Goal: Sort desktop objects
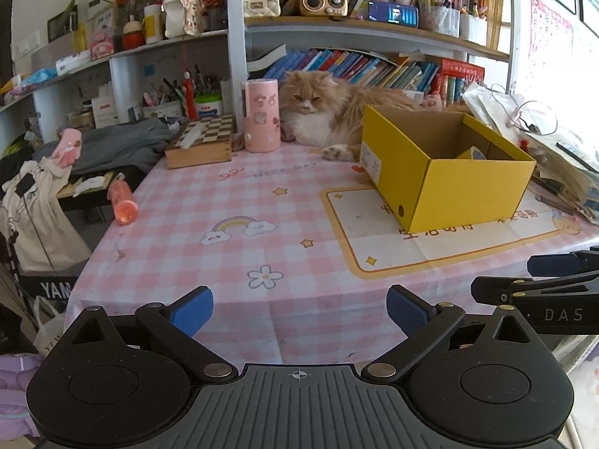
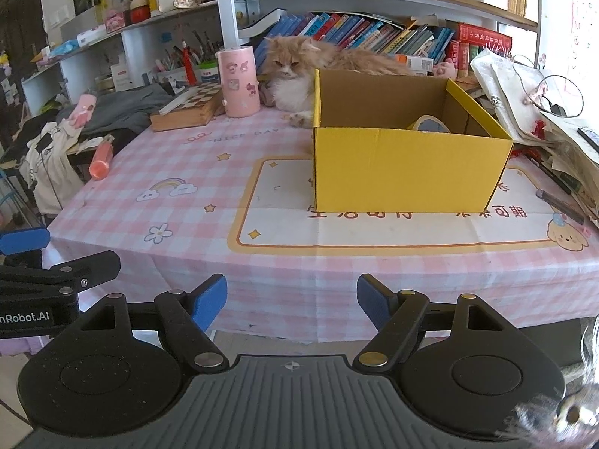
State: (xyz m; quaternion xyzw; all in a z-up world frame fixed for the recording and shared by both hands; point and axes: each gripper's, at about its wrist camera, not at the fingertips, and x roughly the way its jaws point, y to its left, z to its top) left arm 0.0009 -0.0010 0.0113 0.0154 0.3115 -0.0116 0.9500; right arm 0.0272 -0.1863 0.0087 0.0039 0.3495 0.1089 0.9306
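Through your left wrist camera, the left gripper [image 1: 299,312] has its fingers spread wide with nothing between them. The yellow box [image 1: 445,172] sits ahead, right of the right finger, an orange bottle [image 1: 122,200] far left.

Through your right wrist camera, the right gripper [image 2: 292,303] gapes equally wide, empty. The yellow box [image 2: 408,170] is straight ahead, holding what may be a tape roll [image 2: 430,124].

Left hand-held gripper [image 1: 299,312], right hand-held gripper [image 2: 292,301]: black linkages, blue pads, brass rivets, ribbed grey base.
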